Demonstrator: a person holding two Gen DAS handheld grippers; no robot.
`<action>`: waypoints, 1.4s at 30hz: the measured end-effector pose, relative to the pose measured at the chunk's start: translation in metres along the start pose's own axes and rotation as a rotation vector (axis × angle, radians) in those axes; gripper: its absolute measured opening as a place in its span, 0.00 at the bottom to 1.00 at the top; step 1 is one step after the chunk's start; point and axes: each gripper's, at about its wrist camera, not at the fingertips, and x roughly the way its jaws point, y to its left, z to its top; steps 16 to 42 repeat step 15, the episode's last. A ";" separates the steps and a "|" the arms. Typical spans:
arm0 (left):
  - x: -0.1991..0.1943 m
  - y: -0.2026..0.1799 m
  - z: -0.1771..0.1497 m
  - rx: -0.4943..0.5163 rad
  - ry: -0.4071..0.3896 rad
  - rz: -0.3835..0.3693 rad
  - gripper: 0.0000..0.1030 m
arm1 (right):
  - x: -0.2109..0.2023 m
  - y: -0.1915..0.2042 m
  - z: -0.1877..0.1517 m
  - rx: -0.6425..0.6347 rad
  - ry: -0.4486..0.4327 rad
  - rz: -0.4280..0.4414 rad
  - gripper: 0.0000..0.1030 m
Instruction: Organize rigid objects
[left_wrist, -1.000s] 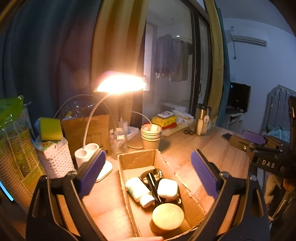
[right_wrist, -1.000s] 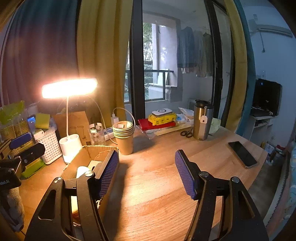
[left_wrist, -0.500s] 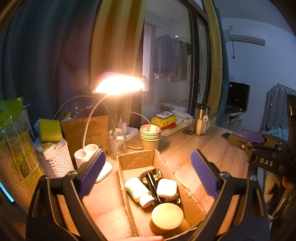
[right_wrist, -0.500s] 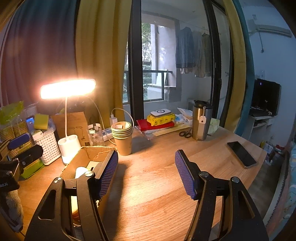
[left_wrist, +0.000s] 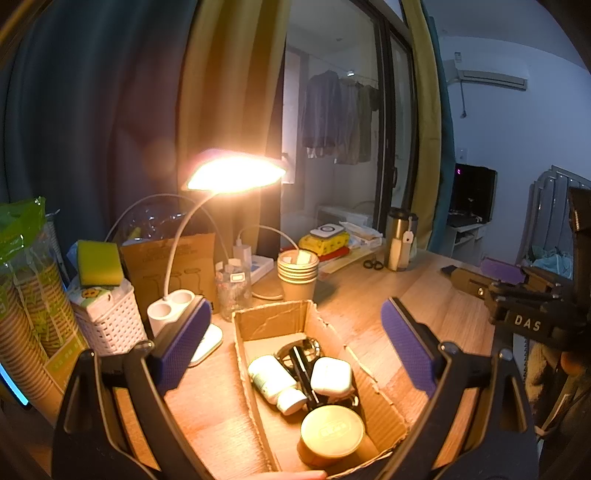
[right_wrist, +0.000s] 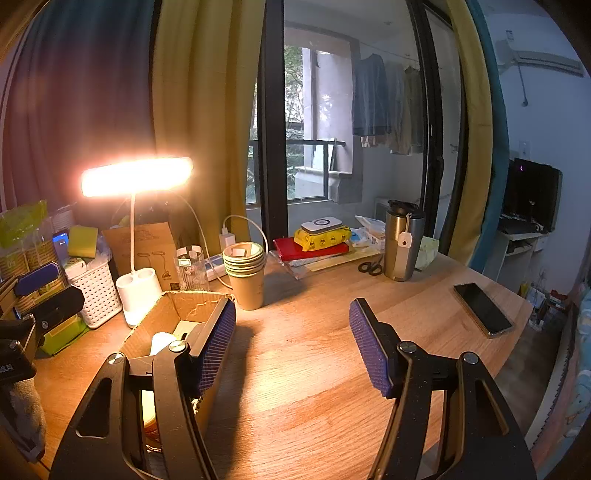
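Nearest the left wrist camera, the left gripper (left_wrist: 295, 339) is hanging with its jaws spread wide and holding nothing, framing the cardboard box (left_wrist: 384, 417) that is sitting on the wooden desk (right_wrist: 314, 369). Inside the box, 5 things are lying packed together: a round gold-lidded tin (left_wrist: 331, 430) at the near end, a white pill bottle (left_wrist: 274, 380) on its side, a white earbud case (left_wrist: 331, 376) just beside it, a black pen-like stick (left_wrist: 303, 373) running between them, and a shiny metal piece (left_wrist: 299, 349) behind. The right gripper (right_wrist: 291, 343) is likewise gaping fully and gripping nothing, hovering over bare desk just right of the box, its left finger overlapping the box wall in that view; whether it is touching the wall is unclear. Judging by this, the sorting seems to be sitting between picks, with several rigid items already boxed and both tools free. Farther back, a stack of paper cups (right_wrist: 245, 275) is standing just behind the box, a phone (right_wrist: 483, 309) is lying flat well to the right, and scissors (right_wrist: 370, 266) and a steel tumbler (right_wrist: 402, 240) are waiting near the window. The next move is probably calling for 1 gripper to be reaching toward a loose item, perhaps the phone, which would need a careful edge pinch since it is lying flat.
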 end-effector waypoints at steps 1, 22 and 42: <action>0.000 0.000 0.000 0.000 0.000 -0.001 0.92 | 0.000 0.000 0.000 -0.001 0.000 -0.001 0.65; -0.003 -0.005 0.001 0.013 -0.013 -0.005 0.92 | 0.000 -0.001 0.001 -0.006 0.007 0.005 0.65; -0.003 -0.005 0.001 0.013 -0.013 -0.005 0.92 | 0.000 -0.001 0.001 -0.006 0.007 0.005 0.65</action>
